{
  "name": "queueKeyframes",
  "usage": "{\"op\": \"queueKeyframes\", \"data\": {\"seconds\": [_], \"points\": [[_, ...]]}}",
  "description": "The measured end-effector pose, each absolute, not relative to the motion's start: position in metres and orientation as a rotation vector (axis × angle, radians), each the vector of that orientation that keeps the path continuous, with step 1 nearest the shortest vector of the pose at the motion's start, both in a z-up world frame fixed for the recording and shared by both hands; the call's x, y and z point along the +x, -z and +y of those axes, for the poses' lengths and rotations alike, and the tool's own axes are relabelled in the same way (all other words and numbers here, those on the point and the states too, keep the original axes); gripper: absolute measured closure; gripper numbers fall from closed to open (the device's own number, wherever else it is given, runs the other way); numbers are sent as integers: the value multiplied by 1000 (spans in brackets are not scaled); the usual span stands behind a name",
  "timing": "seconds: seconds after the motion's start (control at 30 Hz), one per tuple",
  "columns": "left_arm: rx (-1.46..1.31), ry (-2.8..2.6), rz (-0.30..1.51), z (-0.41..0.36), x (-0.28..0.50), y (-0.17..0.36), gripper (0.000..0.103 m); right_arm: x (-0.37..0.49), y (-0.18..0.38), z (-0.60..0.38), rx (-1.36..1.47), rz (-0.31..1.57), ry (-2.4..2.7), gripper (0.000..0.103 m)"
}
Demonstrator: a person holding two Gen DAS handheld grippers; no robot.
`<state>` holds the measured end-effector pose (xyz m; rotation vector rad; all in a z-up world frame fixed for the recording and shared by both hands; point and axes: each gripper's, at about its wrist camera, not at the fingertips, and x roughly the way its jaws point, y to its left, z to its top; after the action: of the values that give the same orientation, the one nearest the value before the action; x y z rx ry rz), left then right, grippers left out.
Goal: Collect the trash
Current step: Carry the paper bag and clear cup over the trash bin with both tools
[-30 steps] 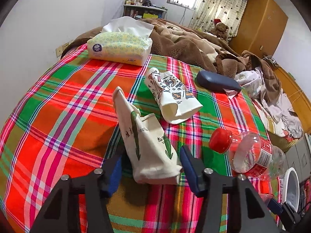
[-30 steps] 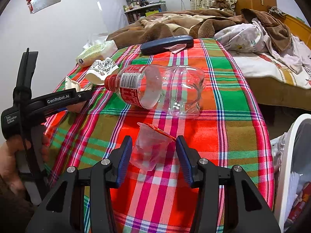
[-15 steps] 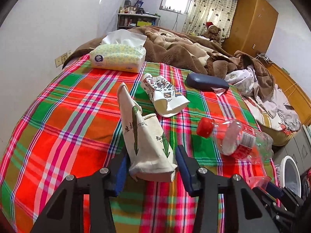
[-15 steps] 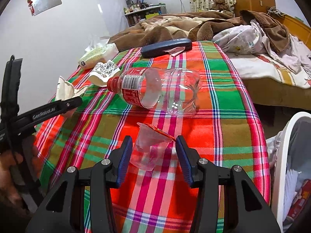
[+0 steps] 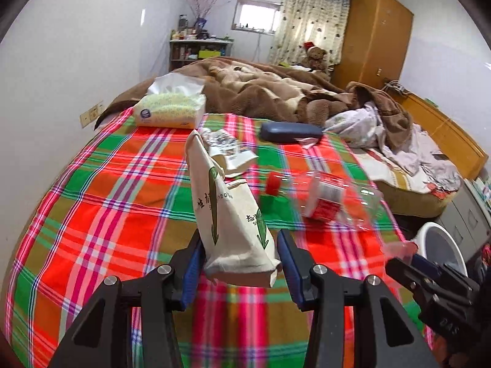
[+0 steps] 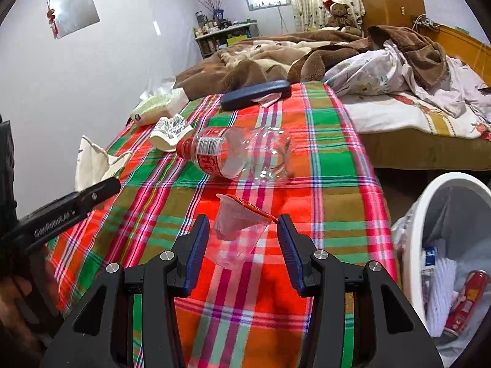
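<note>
My left gripper (image 5: 241, 271) is shut on a cream paper bag with green print (image 5: 228, 214) and holds it above the plaid cloth. My right gripper (image 6: 242, 245) is shut on a clear plastic cup with a red peeled lid (image 6: 237, 233), lifted off the cloth. An empty clear bottle with a red cap (image 6: 242, 156) lies on its side mid-table; it also shows in the left wrist view (image 5: 328, 197). A patterned white paper cup (image 5: 228, 150) lies beyond the bag. A white trash bin (image 6: 445, 245) stands at the right, with a red can and other trash inside.
A tissue pack (image 5: 170, 109) and a dark blue case (image 5: 290, 132) lie at the table's far side. A bed with a brown blanket (image 5: 276, 92) lies behind. The left gripper's handle (image 6: 61, 214) shows at the right wrist view's left.
Both grippers have risen and drawn back with their loads. The bag is off the cloth. The bin fills more of the right wrist view.
</note>
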<state>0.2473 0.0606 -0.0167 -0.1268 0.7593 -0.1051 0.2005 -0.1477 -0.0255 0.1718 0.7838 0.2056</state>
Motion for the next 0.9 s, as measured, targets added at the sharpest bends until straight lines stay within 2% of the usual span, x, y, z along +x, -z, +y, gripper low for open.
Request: {"op": "queueKeyframes", "data": {"seconds": [0.9], "points": [[-11, 399, 679, -83, 182, -26, 56, 139, -3, -258, 244, 660, -6, 56]]}}
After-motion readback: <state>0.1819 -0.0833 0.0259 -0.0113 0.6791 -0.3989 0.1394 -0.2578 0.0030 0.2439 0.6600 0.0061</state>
